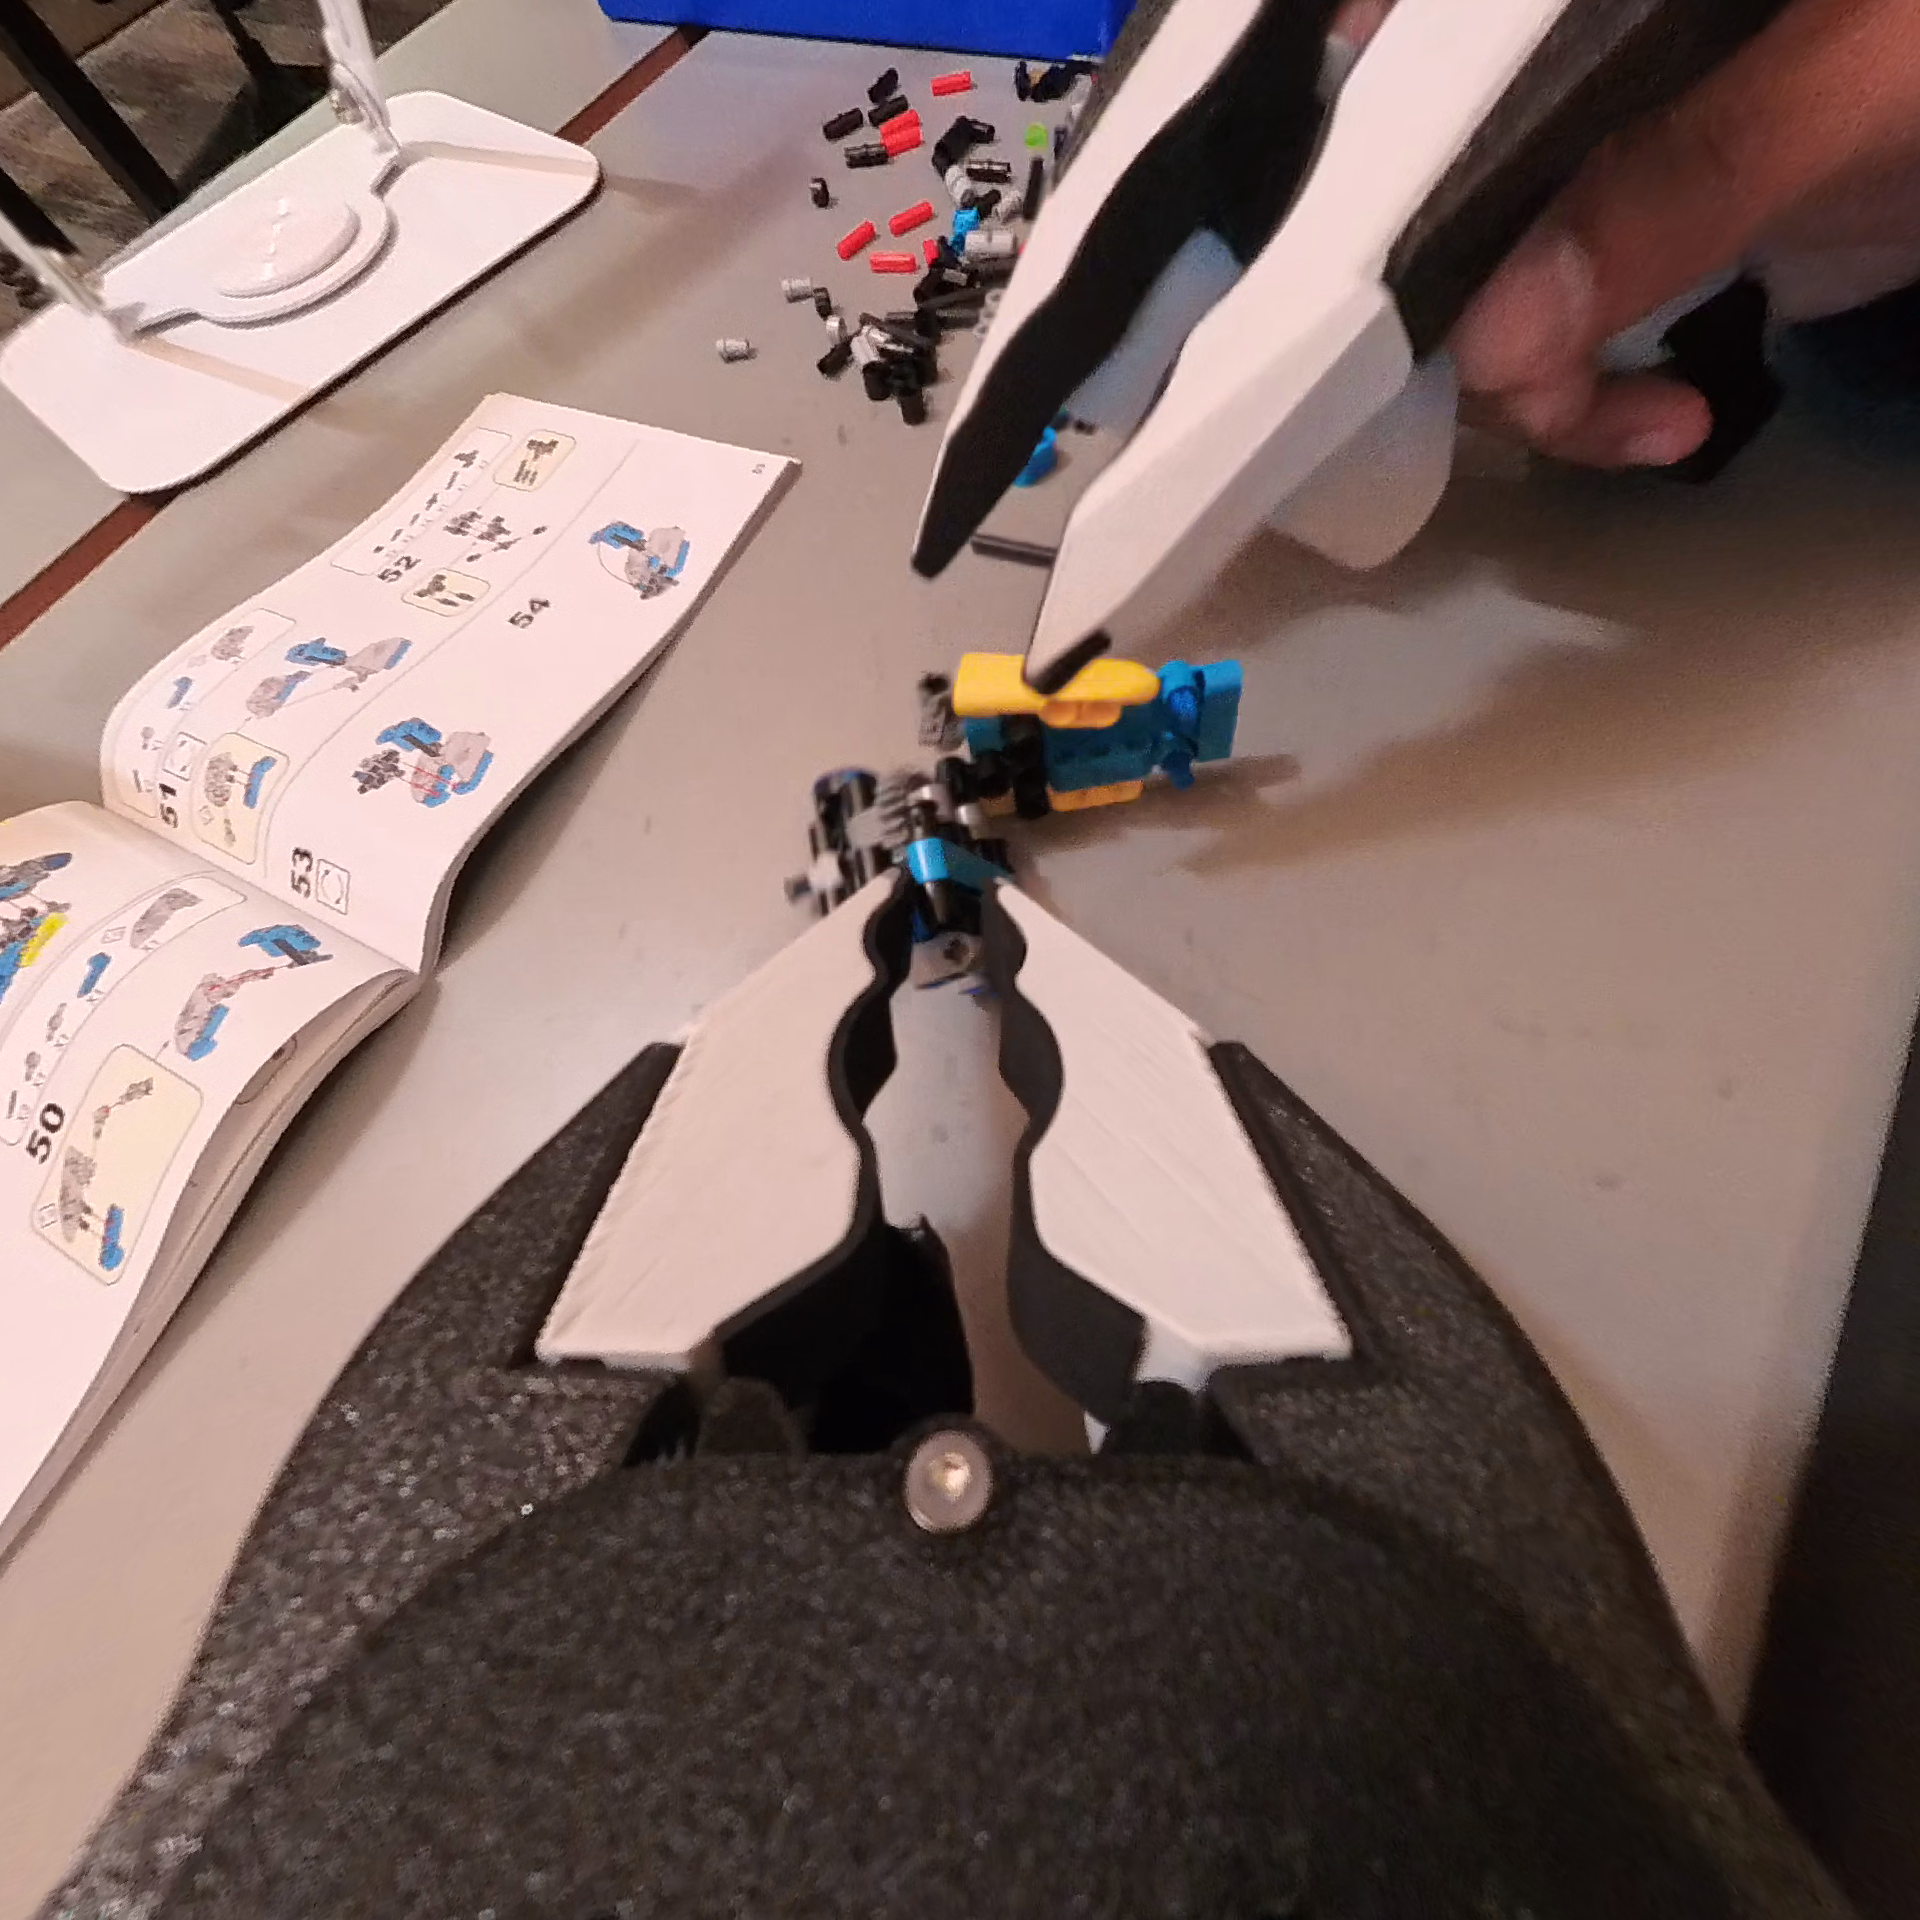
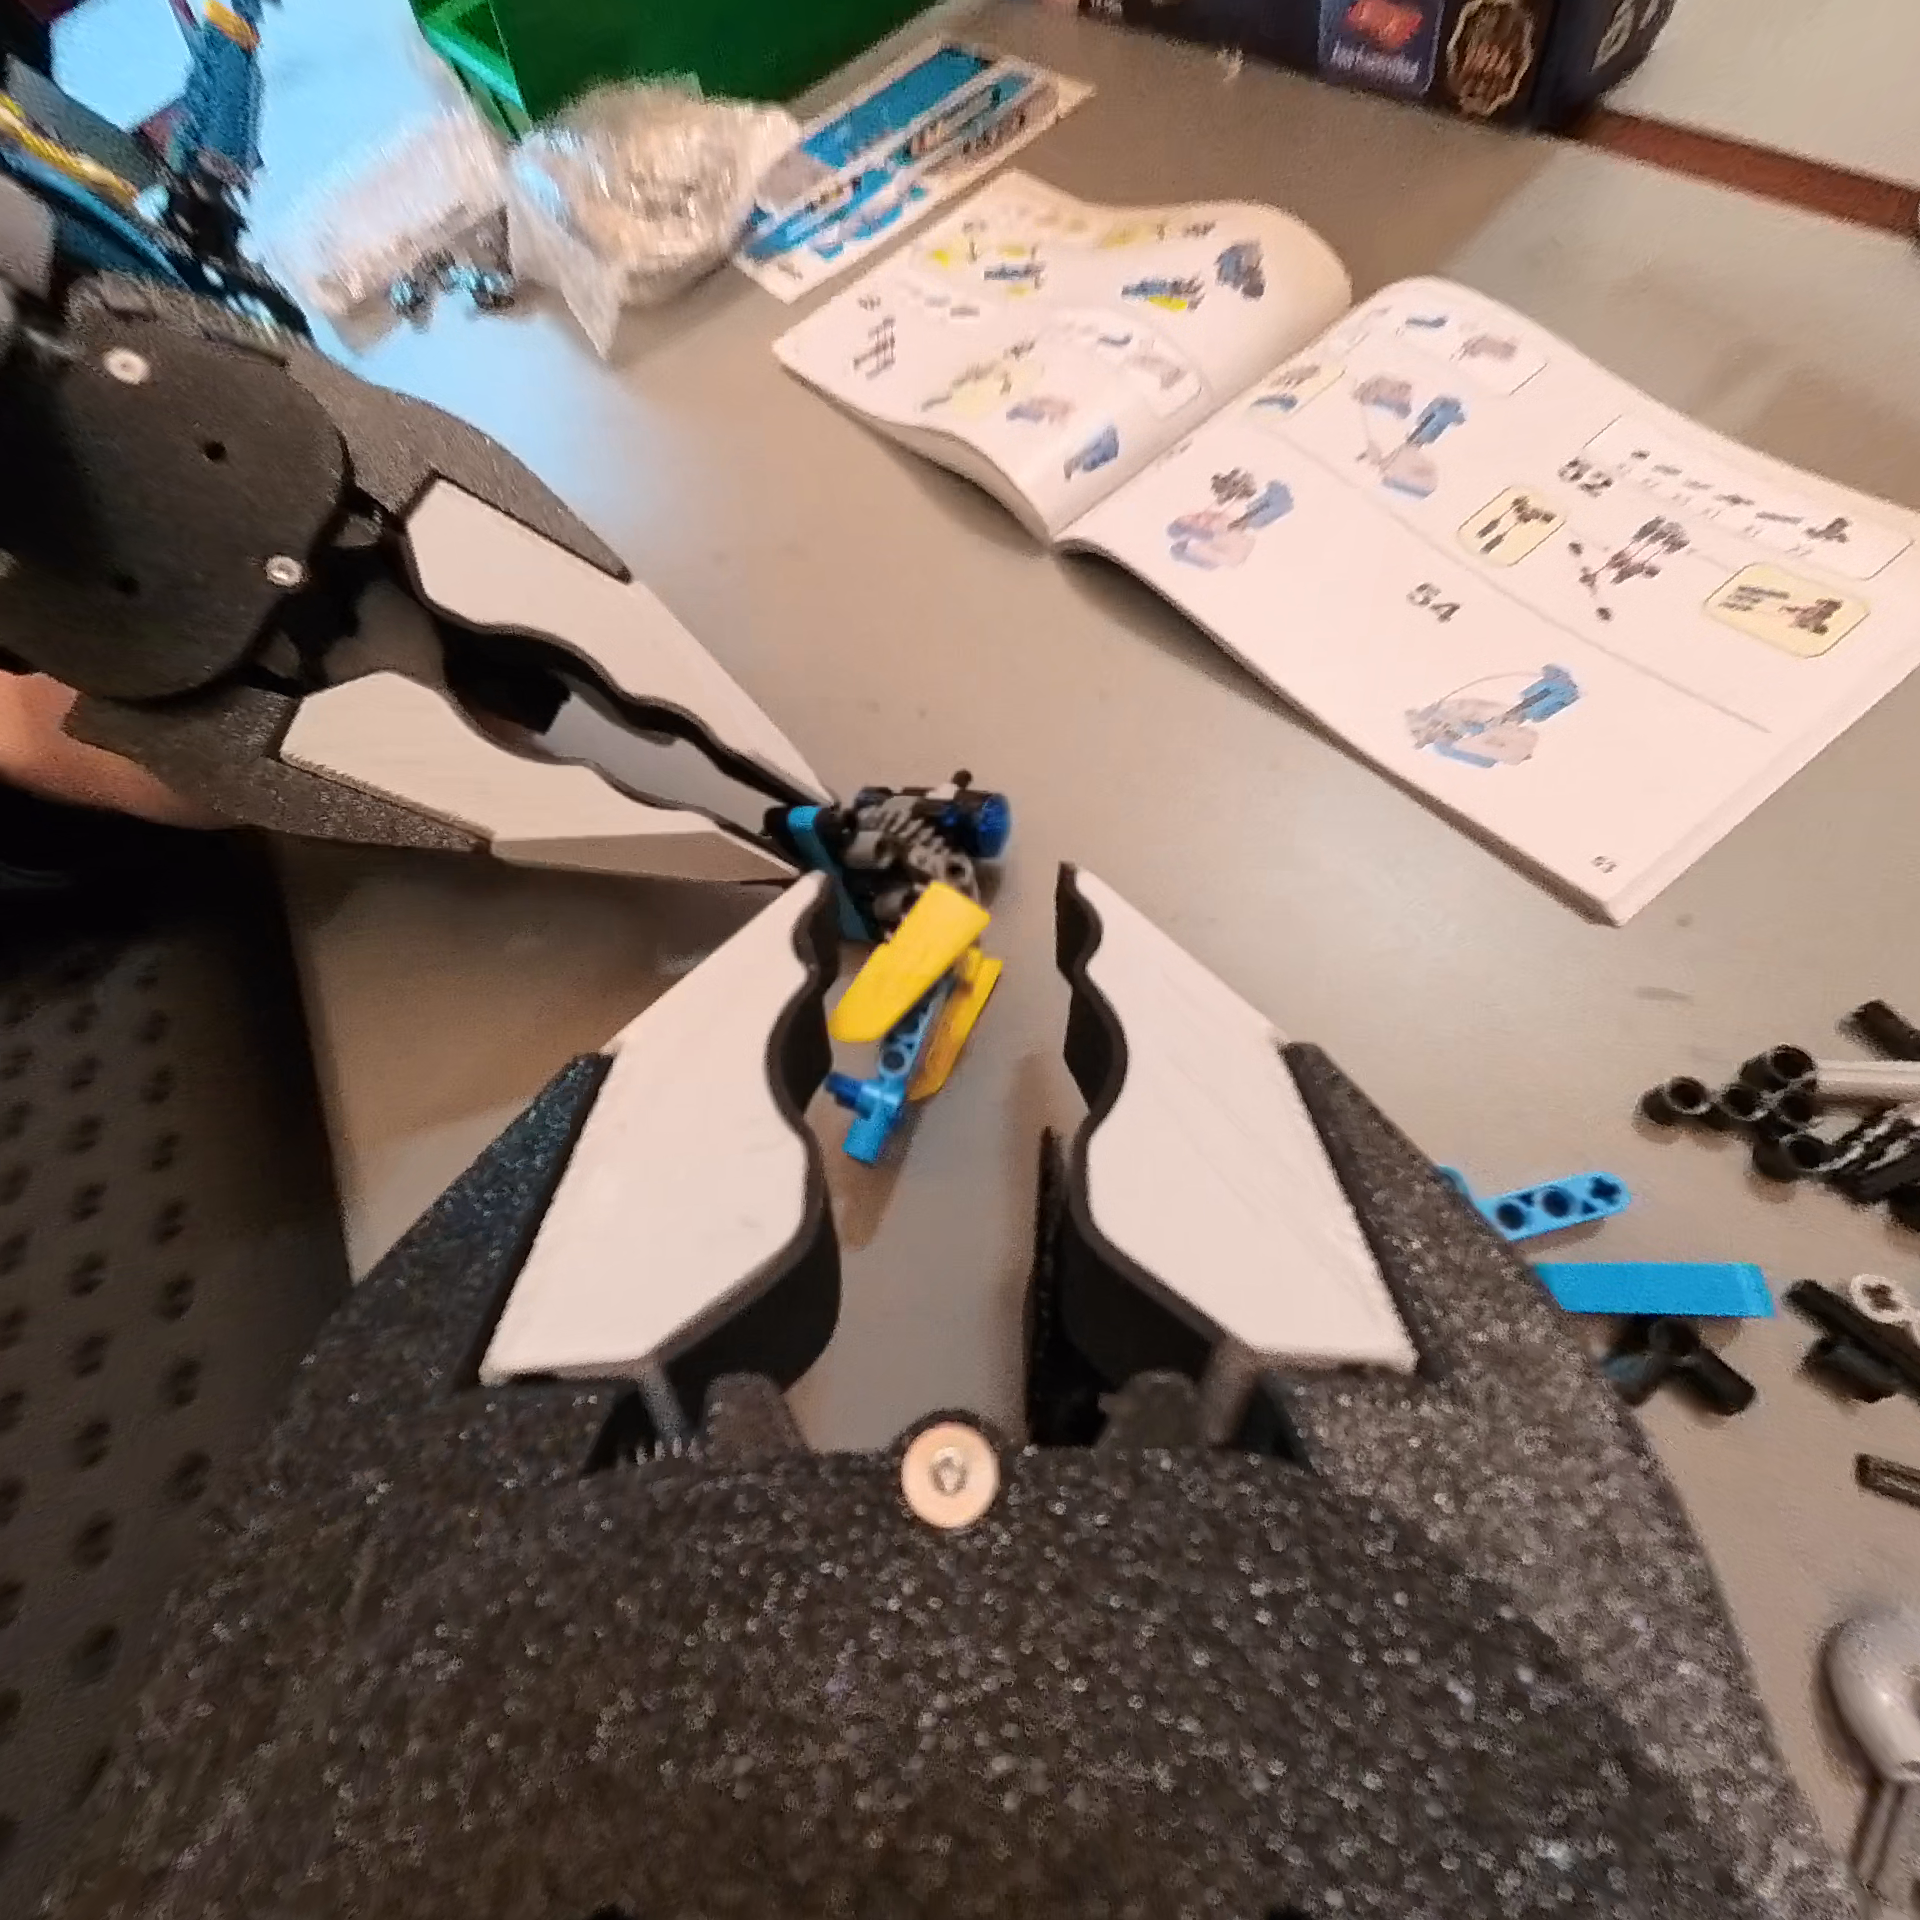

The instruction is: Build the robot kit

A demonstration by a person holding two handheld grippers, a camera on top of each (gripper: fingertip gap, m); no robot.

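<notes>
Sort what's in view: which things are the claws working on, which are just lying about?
In hand:
- left claw, shut on black-and-blue assembly
- right claw, open around yellow-and-blue assembly

Lying about:
- booklet
- loose pins
- blue beams
- plastic bag
- white stand

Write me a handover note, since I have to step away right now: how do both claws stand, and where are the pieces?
Left claw: shut on the blue end of the small black-grey assembly.
Right claw: open, straddling the yellow-blue assembly on the table; one fingertip touches its yellow top.
The two assemblies sit end to end; I cannot tell whether they are joined.
The open booklet lies to the left claw's left, with loose pieces beyond.
</notes>
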